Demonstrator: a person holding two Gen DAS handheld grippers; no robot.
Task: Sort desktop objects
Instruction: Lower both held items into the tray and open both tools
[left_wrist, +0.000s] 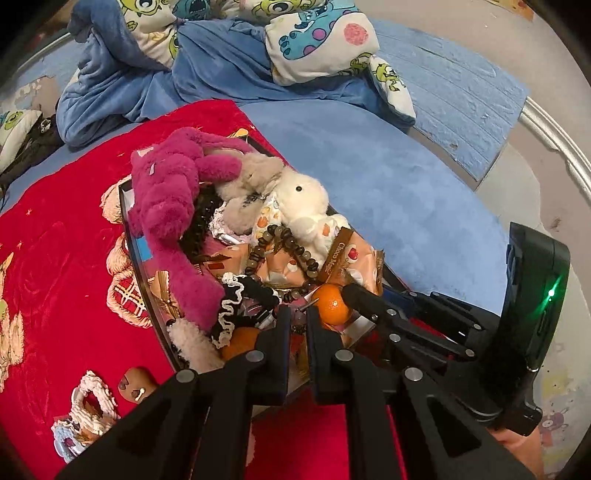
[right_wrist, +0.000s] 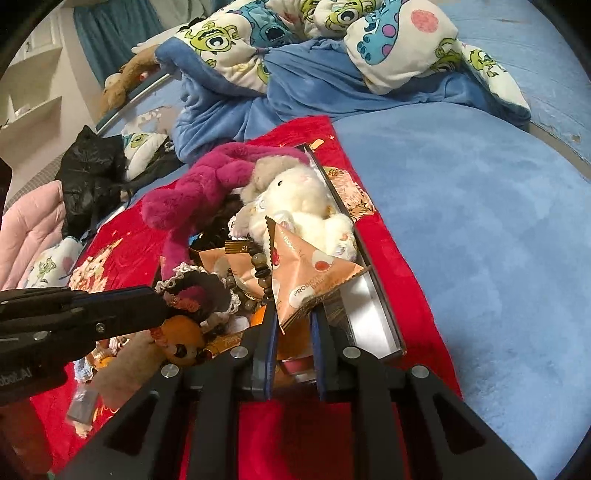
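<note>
Gripping a triangular snack packet (right_wrist: 306, 273) by its lower edge, the right gripper (right_wrist: 293, 314) holds it above the crowded box (right_wrist: 373, 306). Left gripper (left_wrist: 297, 314) is closed, apparently empty, tangerine (left_wrist: 331, 303) just right of its tips.

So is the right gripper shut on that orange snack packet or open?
Shut on it: the right gripper has the orange snack packet's lower corner pinched between its fingers, the packet standing up above them.
</note>
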